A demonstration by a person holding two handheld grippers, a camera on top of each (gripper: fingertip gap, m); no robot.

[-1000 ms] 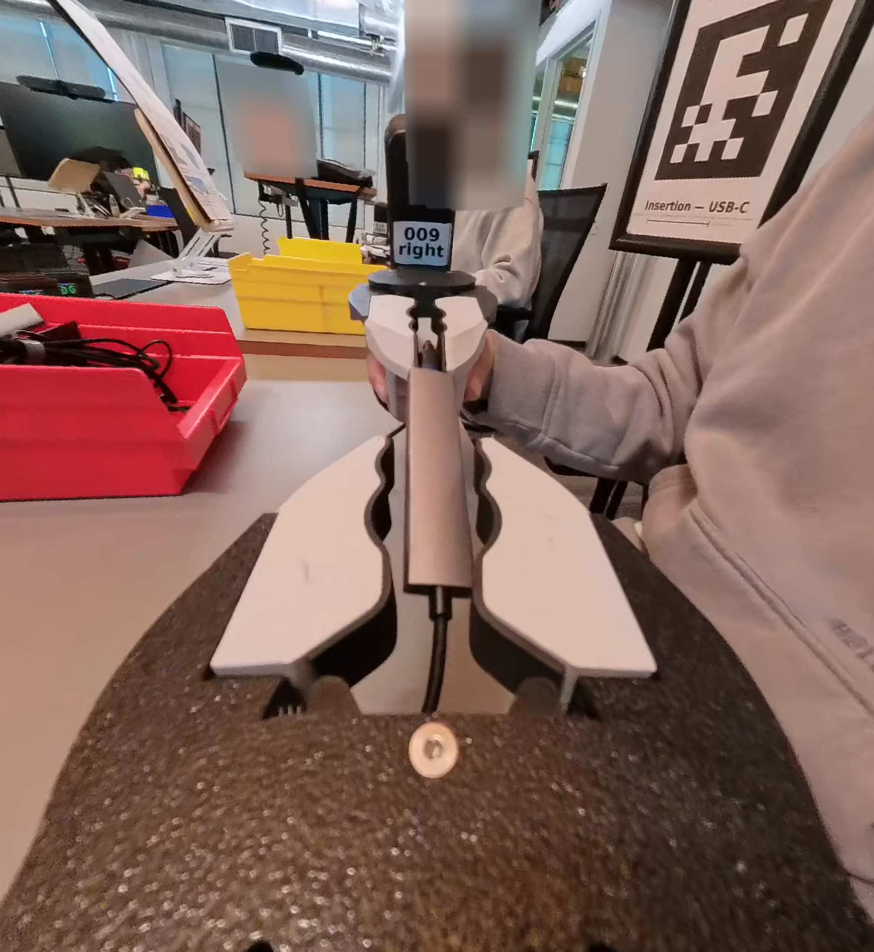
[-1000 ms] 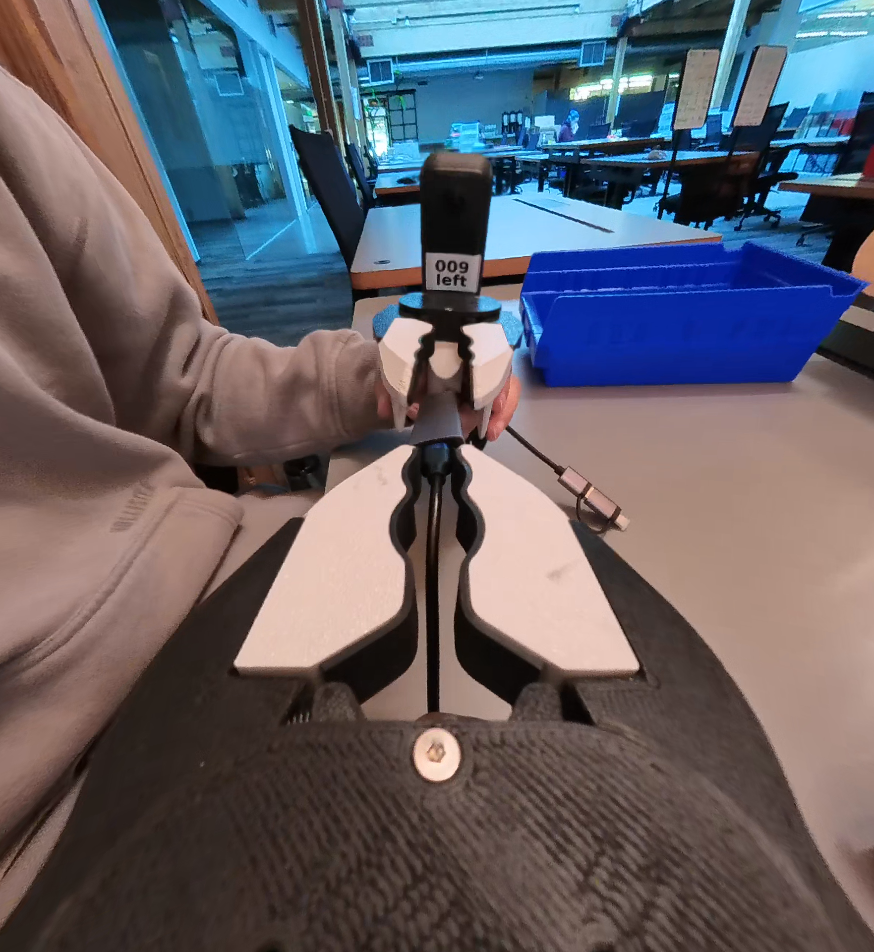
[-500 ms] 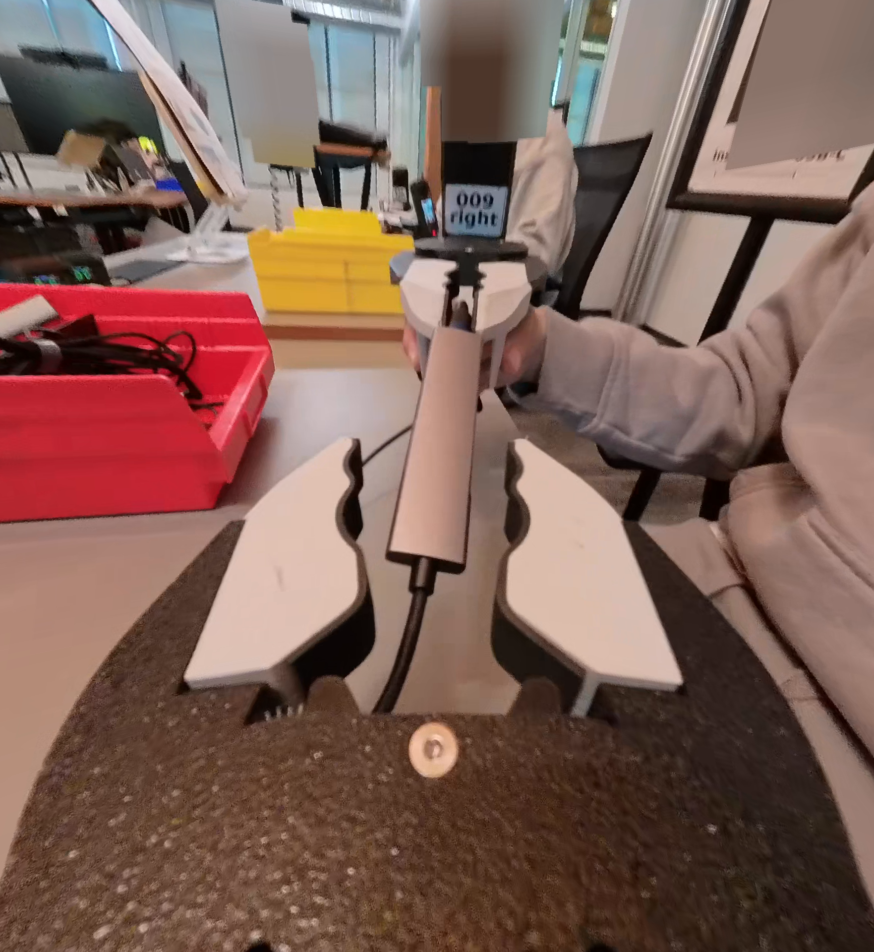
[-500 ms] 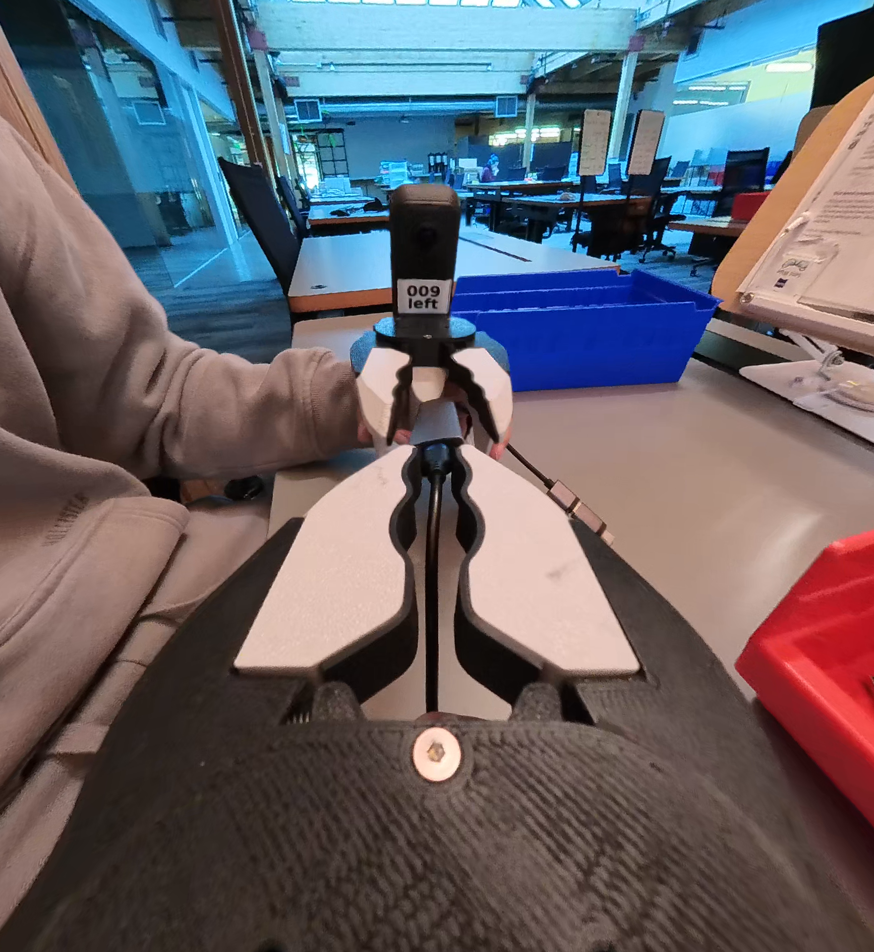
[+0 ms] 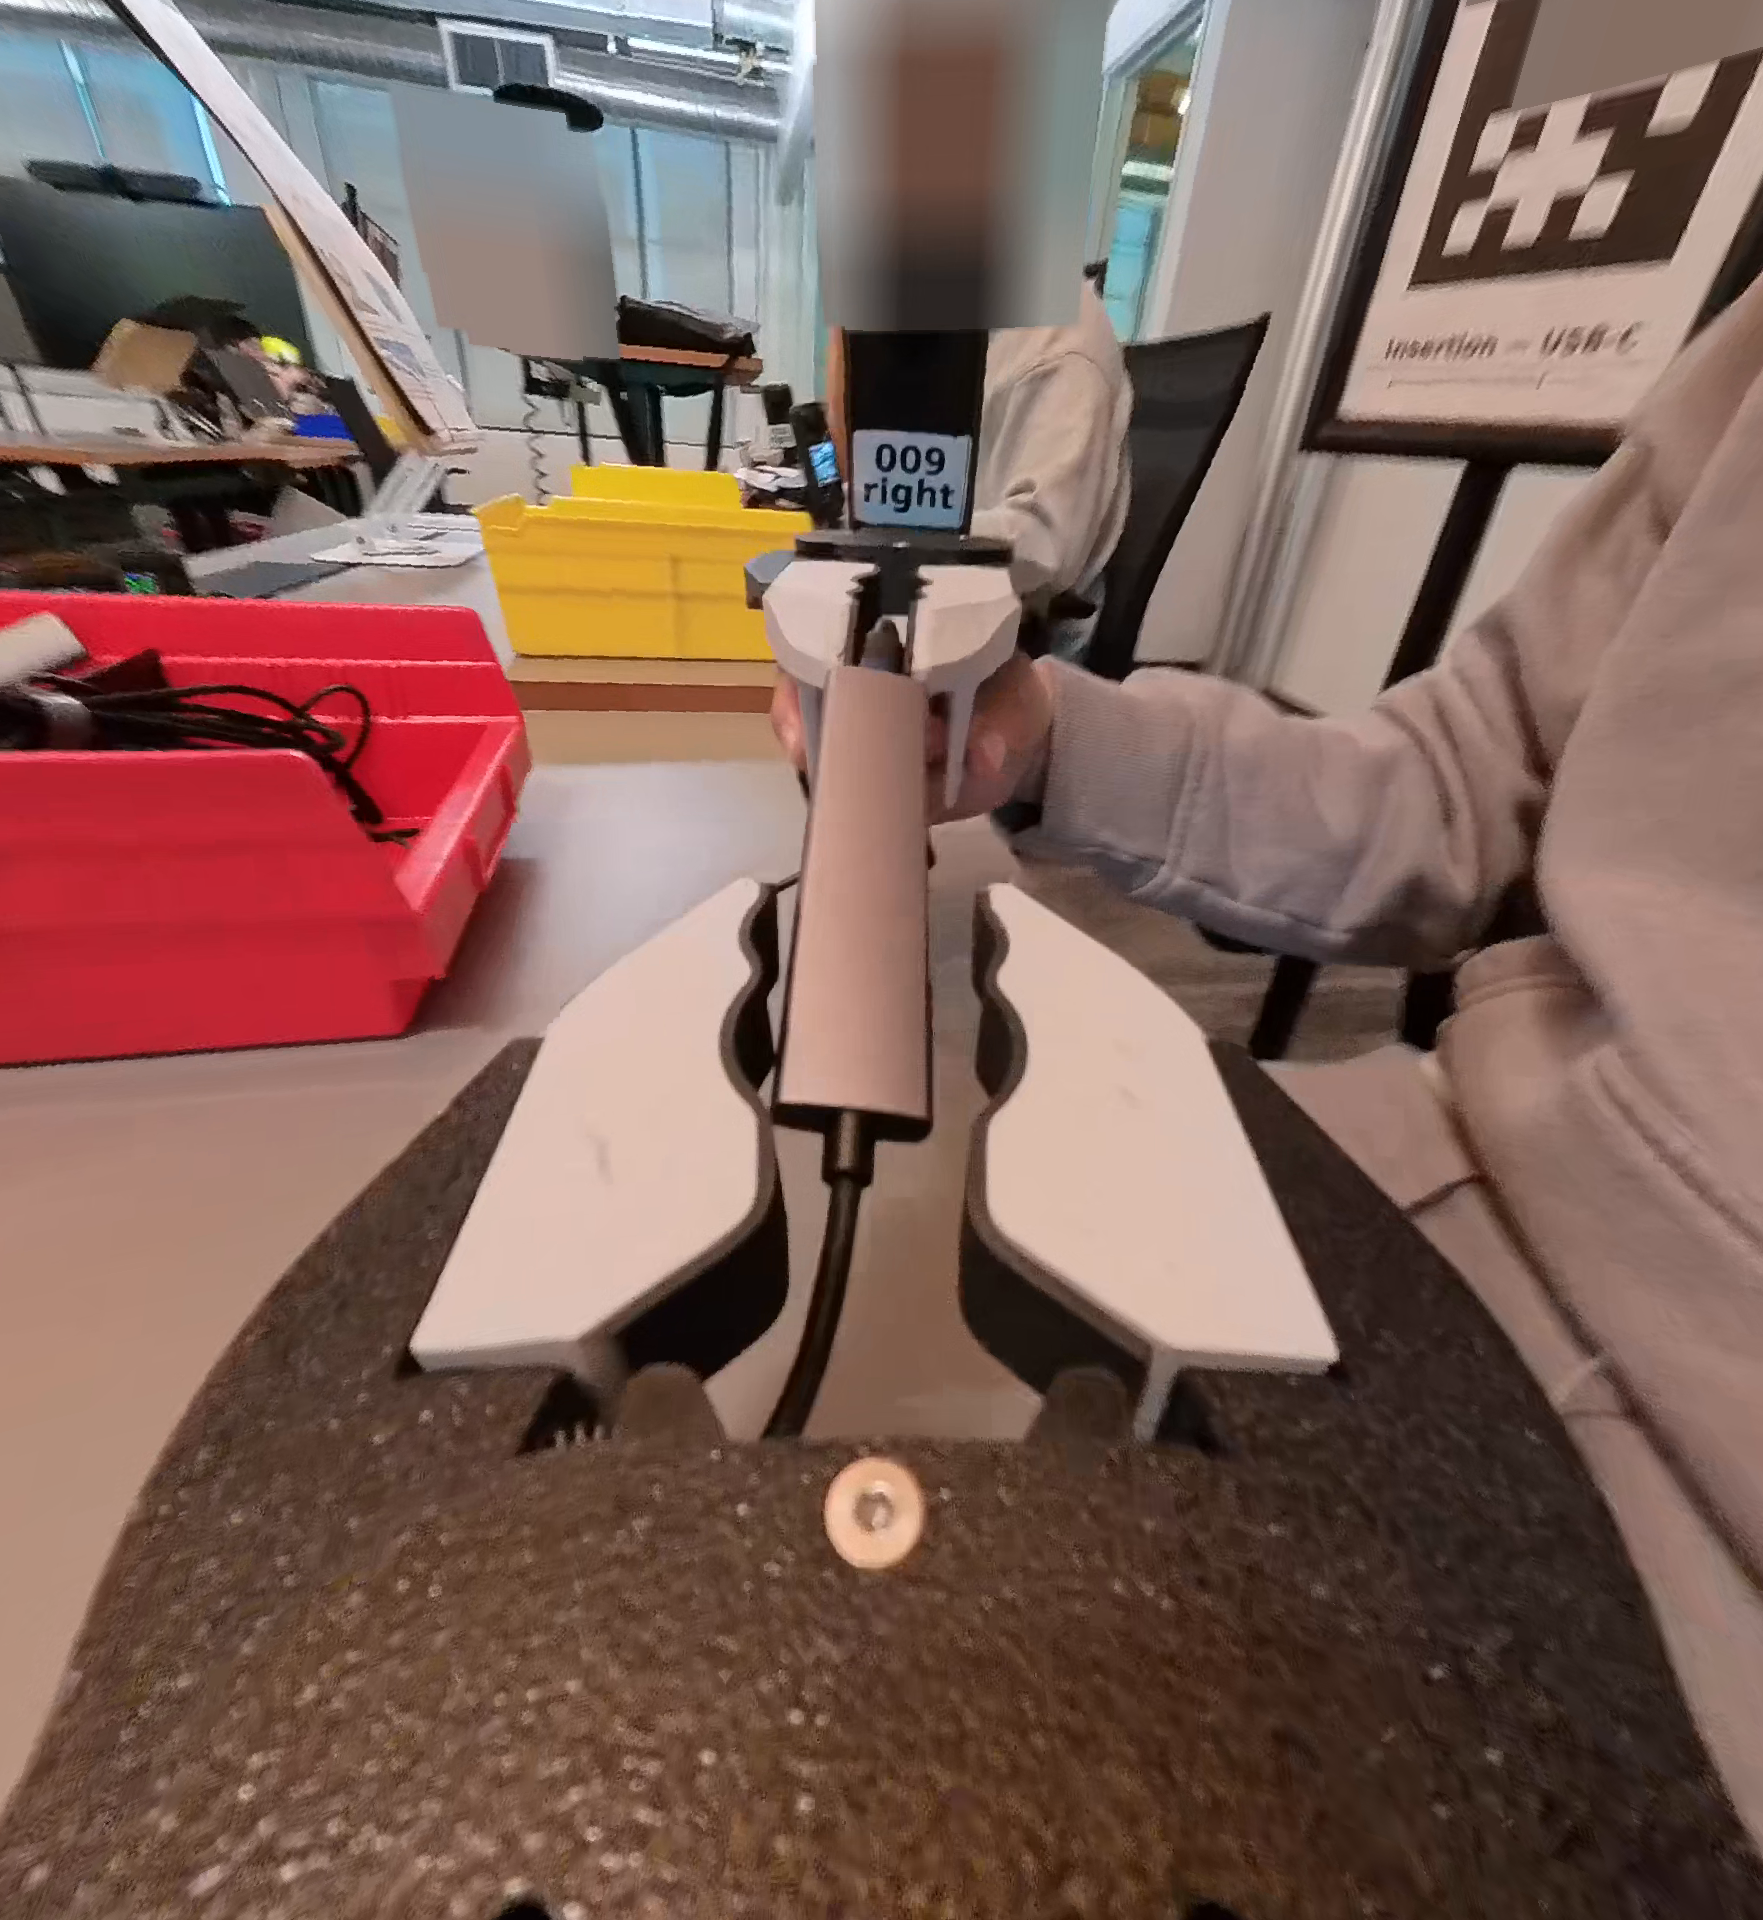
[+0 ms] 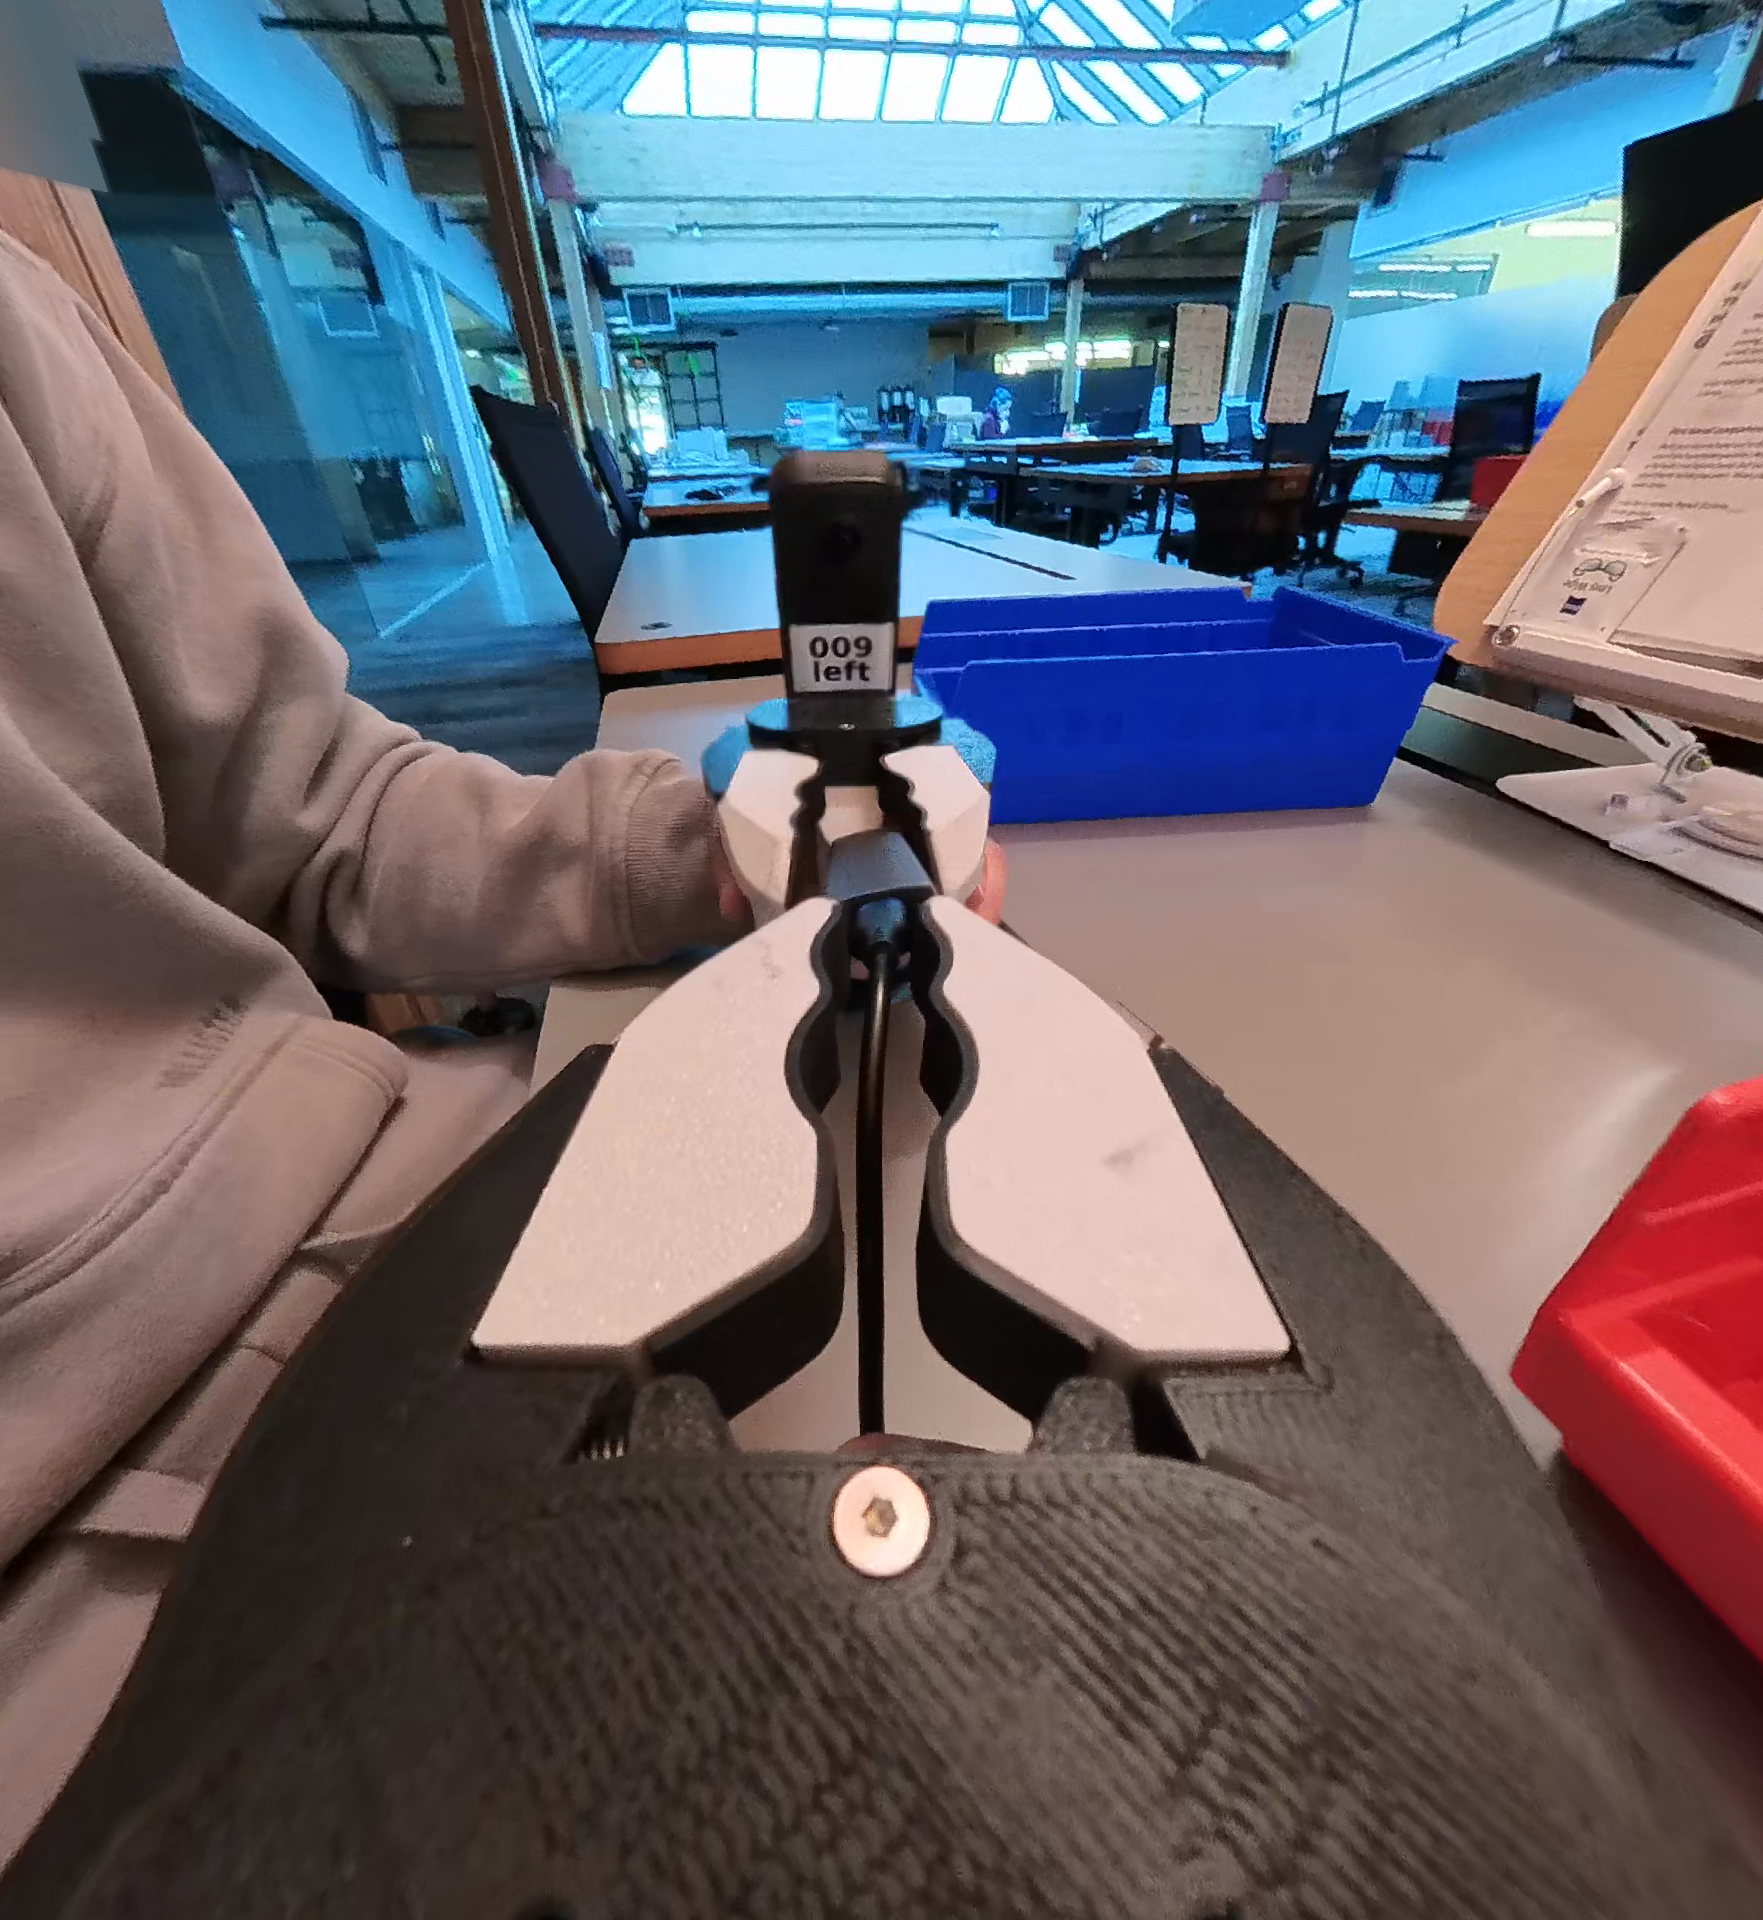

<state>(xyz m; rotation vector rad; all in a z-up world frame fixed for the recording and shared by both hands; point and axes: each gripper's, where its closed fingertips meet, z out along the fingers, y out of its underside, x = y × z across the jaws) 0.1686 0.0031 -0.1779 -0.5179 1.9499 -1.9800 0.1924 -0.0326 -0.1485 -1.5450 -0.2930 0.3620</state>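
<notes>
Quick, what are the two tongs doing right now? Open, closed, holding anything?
Left tongs: open, one on either side of the long grey metal hub, not gripping it.
Right tongs: shut on the thin black cable at its plug.

Legible-size print noted, wording not transcribed. White label (image 5: 910,486) on the camera above the right gripper (image 5: 887,665), far centre. Matching white label (image 6: 841,657) above the left gripper (image 6: 856,831). Framed marker sign (image 5: 1511,348) with a caption line, far right. Printed page (image 6: 1739,416) on a wooden stand, right. Faint lettering (image 6: 196,1044) on a sweatshirt, left.
</notes>
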